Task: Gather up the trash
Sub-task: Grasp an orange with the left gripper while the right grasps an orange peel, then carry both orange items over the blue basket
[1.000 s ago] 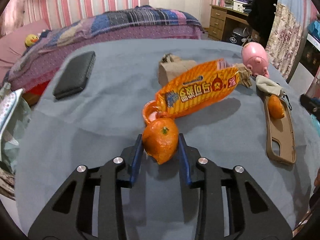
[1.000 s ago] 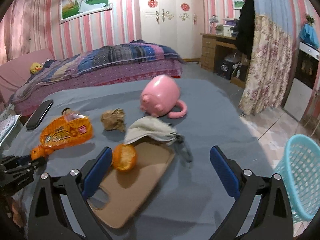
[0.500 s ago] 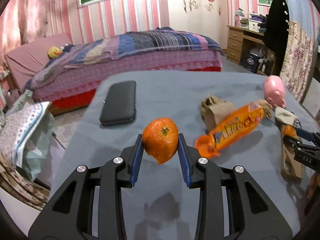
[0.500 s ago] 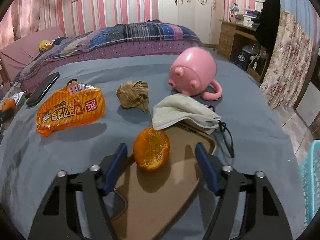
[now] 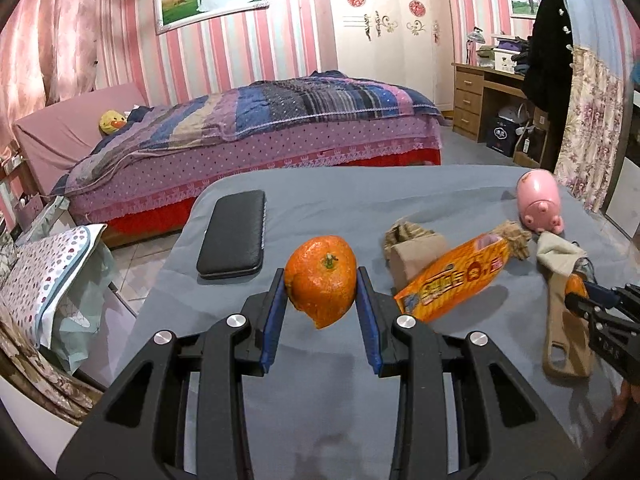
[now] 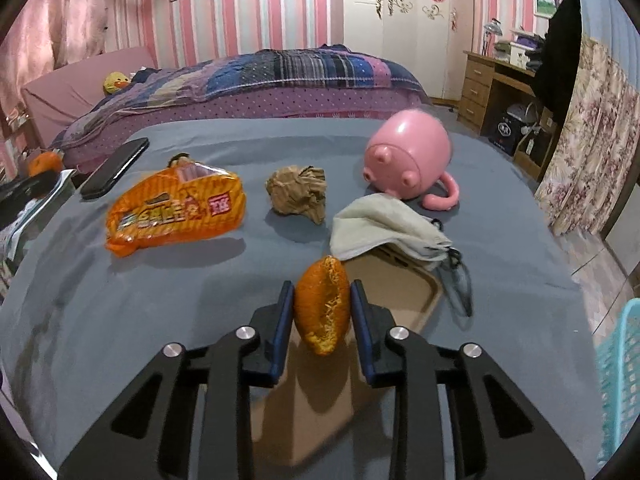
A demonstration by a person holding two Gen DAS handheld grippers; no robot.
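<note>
My left gripper (image 5: 321, 286) is shut on an orange peel half with a stem (image 5: 322, 279) and holds it above the grey table, near its left side. My right gripper (image 6: 322, 305) is shut on a second orange peel half (image 6: 323, 304) over the tan phone case (image 6: 392, 286). An orange snack bag (image 6: 176, 210), a crumpled brown paper ball (image 6: 298, 193) and a used face mask (image 6: 384, 228) lie on the table. The snack bag (image 5: 454, 278) also shows in the left wrist view.
A pink pig mug (image 6: 408, 158) lies on its side at the back right. A black phone (image 5: 234, 233) lies at the back left. A turquoise basket (image 6: 620, 380) stands on the floor to the right. A bed (image 5: 256, 132) stands behind the table (image 6: 140, 304).
My right gripper moved forward and closed on the orange peel on the phone case. My left gripper kept lifting its peel and swung left, away from the snack bag.
</note>
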